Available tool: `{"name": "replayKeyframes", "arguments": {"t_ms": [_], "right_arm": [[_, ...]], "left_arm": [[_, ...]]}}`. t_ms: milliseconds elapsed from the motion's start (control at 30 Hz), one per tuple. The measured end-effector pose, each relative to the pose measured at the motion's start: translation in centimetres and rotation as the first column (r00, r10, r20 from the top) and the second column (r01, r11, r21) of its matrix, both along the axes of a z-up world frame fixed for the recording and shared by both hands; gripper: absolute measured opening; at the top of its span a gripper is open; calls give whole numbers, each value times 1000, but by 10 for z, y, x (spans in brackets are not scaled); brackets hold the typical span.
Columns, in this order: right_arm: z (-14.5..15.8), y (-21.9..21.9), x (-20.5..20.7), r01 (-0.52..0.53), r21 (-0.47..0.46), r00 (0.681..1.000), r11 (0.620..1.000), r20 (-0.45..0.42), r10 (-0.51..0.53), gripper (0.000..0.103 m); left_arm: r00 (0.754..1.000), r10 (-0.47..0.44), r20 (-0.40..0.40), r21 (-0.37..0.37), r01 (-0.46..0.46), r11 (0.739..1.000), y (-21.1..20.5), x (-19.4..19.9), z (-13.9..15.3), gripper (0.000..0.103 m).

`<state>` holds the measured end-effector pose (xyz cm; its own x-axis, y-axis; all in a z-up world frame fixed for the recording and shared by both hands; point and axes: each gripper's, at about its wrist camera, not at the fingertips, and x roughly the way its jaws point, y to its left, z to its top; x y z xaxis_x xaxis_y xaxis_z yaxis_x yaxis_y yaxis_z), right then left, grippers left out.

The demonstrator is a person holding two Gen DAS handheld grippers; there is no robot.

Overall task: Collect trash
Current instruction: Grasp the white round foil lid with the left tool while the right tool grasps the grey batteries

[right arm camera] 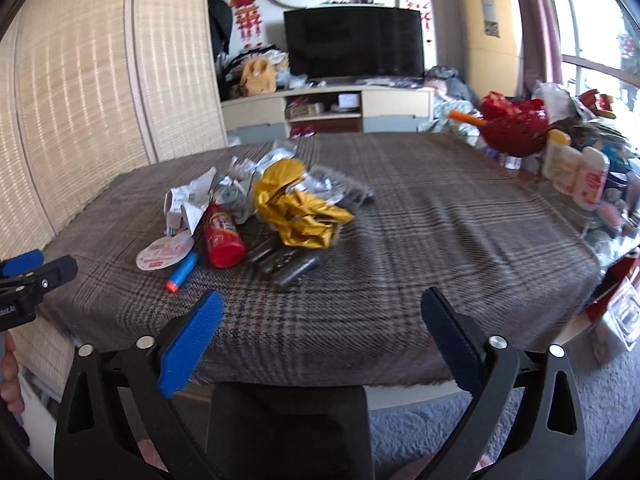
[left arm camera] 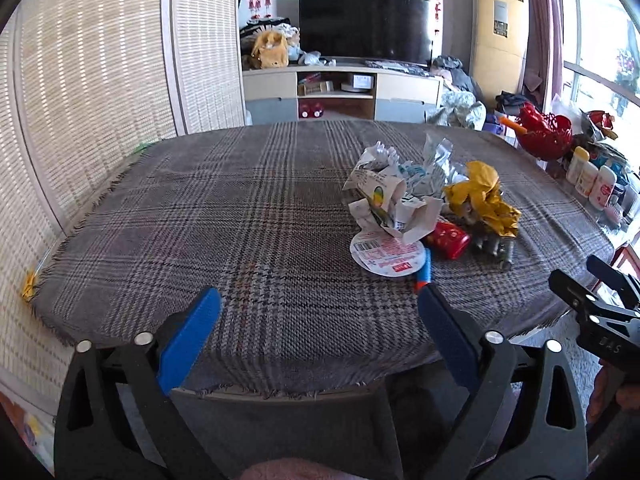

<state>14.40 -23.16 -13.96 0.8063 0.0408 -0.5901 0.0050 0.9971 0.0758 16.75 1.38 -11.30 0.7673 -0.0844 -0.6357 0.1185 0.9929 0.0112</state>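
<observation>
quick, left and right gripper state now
Left gripper: open, holding nothing.
Right gripper: open, holding nothing.

The only letters clear enough to read are "DAS", embossed on the black body of the right gripper (left arm camera: 608, 320) at the right edge of the left wrist view. The round white foil lid (left arm camera: 387, 255) carries a barcode and red print, and the red cylindrical can (right arm camera: 221, 236) bears yellow lettering, but neither is legible.
</observation>
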Motion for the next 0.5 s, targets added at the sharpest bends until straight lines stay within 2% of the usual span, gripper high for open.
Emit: {"name": "replayKeyframes", "arguments": {"t_ms": [67, 133, 267, 500], "right_arm": [[-5, 3, 10, -29, 5, 999, 1000, -31, 29, 77], [-11, 4, 20, -49, 6, 997, 999, -57, 49, 72], [-19, -1, 35, -67, 5, 994, 998, -87, 67, 71], [-26, 1, 51, -122, 6, 986, 993, -116, 122, 71]], "left_arm": [[1000, -10, -12, -4, 10, 1000, -1, 7, -2, 87], [999, -31, -22, -10, 31, 999, -5, 14, -6, 86], [995, -80, -57, -9, 80, 997, -18, 28, -17, 82], [992, -91, -92, -5, 91, 996, -33, 48, -25, 82]]}}
